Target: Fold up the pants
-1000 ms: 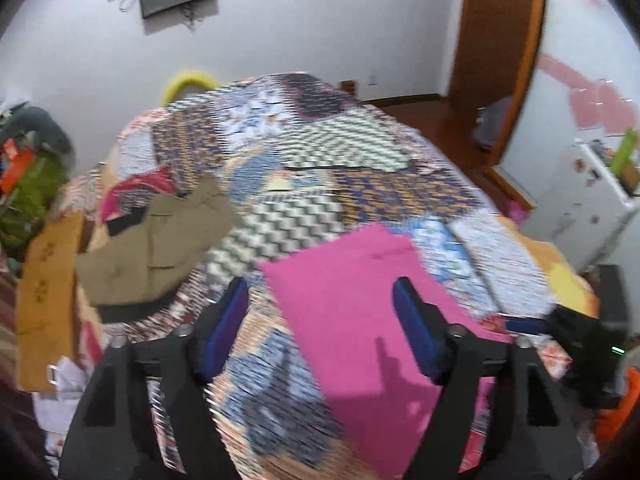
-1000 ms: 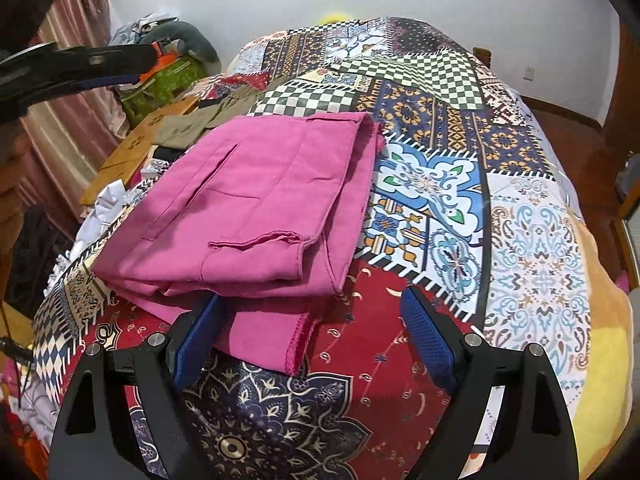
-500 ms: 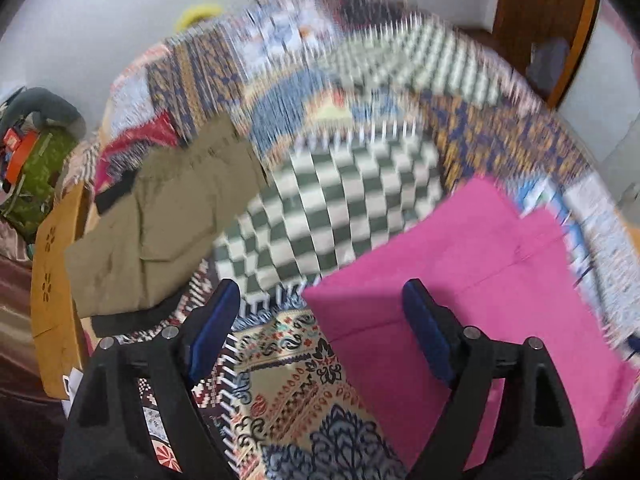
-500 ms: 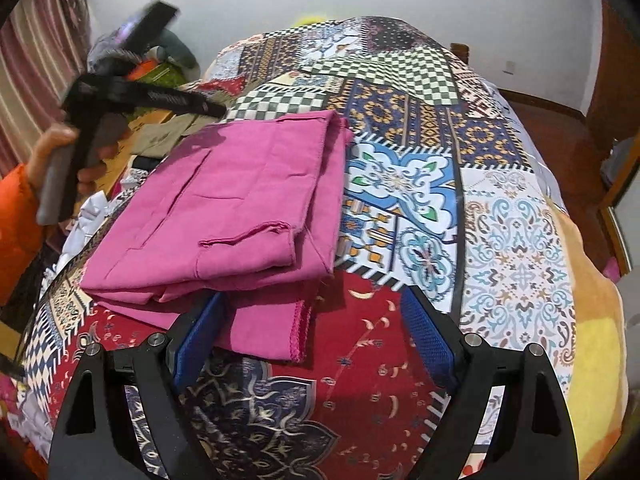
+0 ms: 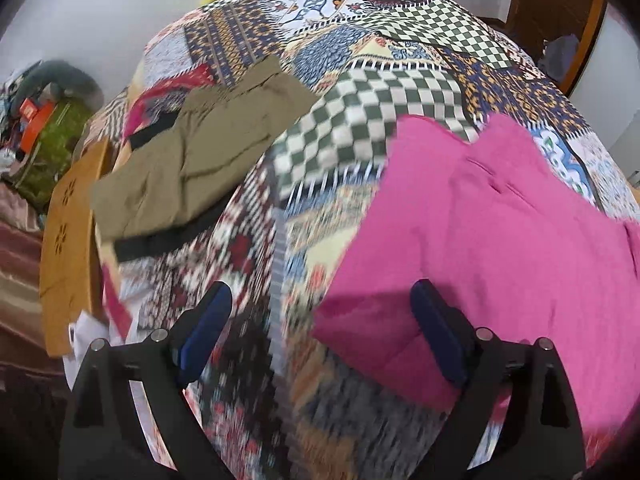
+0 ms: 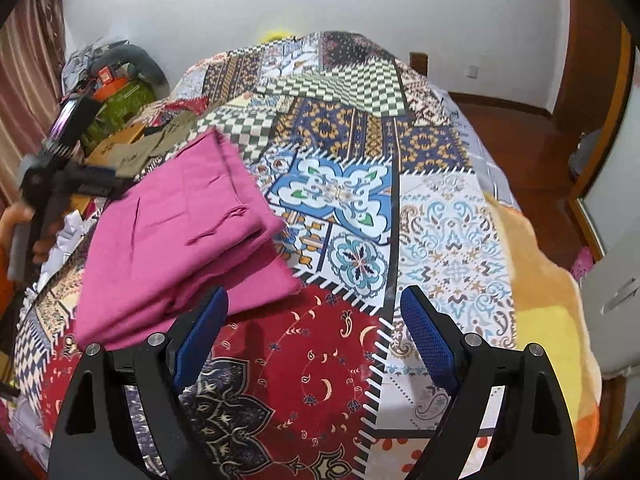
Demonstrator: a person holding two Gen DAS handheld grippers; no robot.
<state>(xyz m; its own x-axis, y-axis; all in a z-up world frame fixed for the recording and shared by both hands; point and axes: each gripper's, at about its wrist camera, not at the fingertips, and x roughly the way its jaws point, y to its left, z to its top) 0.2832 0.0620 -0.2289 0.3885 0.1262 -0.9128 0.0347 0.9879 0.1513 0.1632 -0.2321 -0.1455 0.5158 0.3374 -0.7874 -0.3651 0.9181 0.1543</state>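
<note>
Pink pants (image 6: 180, 236) lie folded in a stack on the patchwork bed cover (image 6: 352, 216), ahead and to the left of the right gripper (image 6: 316, 336); seen from the left gripper (image 5: 320, 332) they sit ahead and to the right, the near corner reaching in past its right finger. Right wrist view shows the layered fold edges and a loose seam on top, the long axis running away from the gripper toward the far left; the left wrist view shows only a flat top face with a slit pocket, blurred. The left view alone shows olive pants (image 5: 200, 152) lying flat, ahead-left, over a black strip of cloth, near the bed's left edge, with a wooden panel (image 5: 68, 240) beyond that edge. Left gripper: jaws have just been opening, now spread wide, pads pressing nothing. Right gripper: spread wide over the red patch, nothing between the pads, left finger just beside the stack's near edge. Open cover lies ahead and right of the right gripper, out to the orange border (image 6: 552, 320). In the right view a hand (image 6: 16, 220) holds the left gripper beyond the stack.
</note>
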